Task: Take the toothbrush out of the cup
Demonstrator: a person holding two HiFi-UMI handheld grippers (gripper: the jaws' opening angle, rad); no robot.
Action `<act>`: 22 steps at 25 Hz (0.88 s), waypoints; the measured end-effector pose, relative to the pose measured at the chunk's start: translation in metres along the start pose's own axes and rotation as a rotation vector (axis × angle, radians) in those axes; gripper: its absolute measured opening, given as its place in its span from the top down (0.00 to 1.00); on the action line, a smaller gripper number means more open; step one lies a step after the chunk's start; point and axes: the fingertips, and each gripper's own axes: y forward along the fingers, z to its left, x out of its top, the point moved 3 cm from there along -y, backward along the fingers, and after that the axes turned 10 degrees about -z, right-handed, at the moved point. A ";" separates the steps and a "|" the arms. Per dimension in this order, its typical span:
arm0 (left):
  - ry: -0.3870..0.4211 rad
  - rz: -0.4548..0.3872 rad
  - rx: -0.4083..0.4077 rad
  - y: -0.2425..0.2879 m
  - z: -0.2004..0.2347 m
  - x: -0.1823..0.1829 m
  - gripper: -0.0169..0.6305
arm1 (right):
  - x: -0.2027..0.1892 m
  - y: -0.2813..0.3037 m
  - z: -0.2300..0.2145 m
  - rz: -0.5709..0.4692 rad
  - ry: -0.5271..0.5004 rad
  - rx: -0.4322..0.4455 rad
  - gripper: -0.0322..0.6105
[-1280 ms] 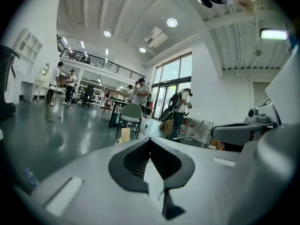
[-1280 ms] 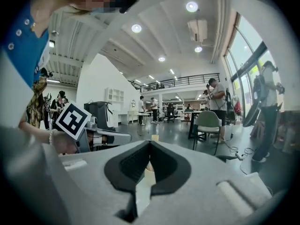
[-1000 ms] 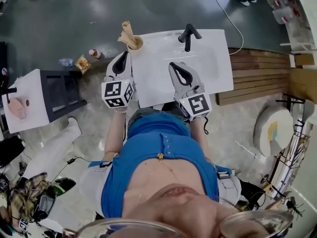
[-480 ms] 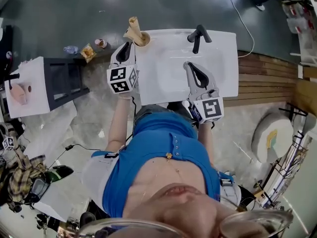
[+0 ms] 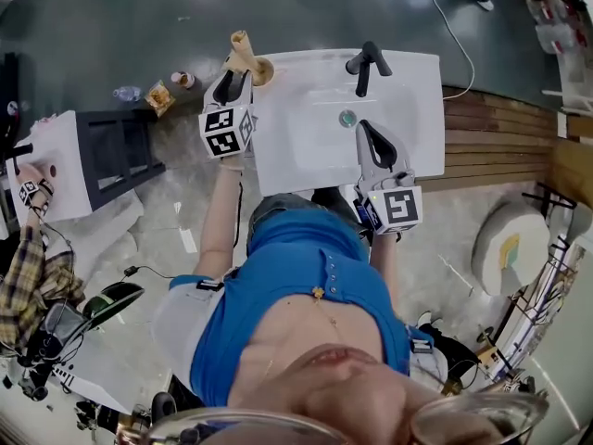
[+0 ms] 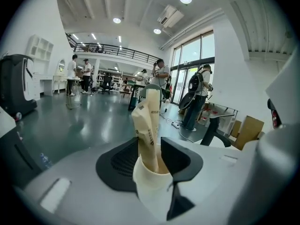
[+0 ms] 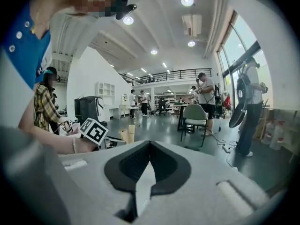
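A white cup (image 5: 262, 70) stands on the sink's far left corner and holds a toothbrush in a beige paper wrapper (image 5: 240, 50). In the left gripper view the wrapped toothbrush (image 6: 149, 125) rises out of the cup (image 6: 151, 184). My left gripper (image 6: 150, 146) is open, one jaw on each side of the cup and wrapper. Its jaws have just been opening. In the head view the left gripper (image 5: 238, 75) sits right beside the cup. My right gripper (image 5: 364, 126) hovers over the basin, shut and empty, its tips meeting (image 7: 149, 146).
The white sink (image 5: 296, 156) has a black faucet (image 5: 363, 65) at the back and a drain (image 5: 347, 118). A black-framed stand (image 5: 116, 156) is at the left, small bottles (image 5: 156, 95) lie on the floor, and wooden boards (image 5: 491, 146) are at the right. People stand far off.
My left gripper has moved forward up to the cup and its jaws have opened around it. My right gripper has drifted to the right over the basin, still shut.
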 end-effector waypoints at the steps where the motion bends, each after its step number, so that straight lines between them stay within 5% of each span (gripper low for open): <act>1: -0.006 0.001 0.005 0.002 0.001 -0.001 0.74 | -0.001 0.000 0.000 0.000 0.002 -0.002 0.95; 4: -0.023 -0.010 0.019 0.003 0.005 -0.002 0.86 | 0.000 -0.003 -0.002 0.001 -0.002 -0.007 0.95; 22: -0.002 -0.173 0.050 -0.026 -0.010 0.046 0.91 | 0.006 -0.015 -0.017 -0.037 0.001 0.034 0.95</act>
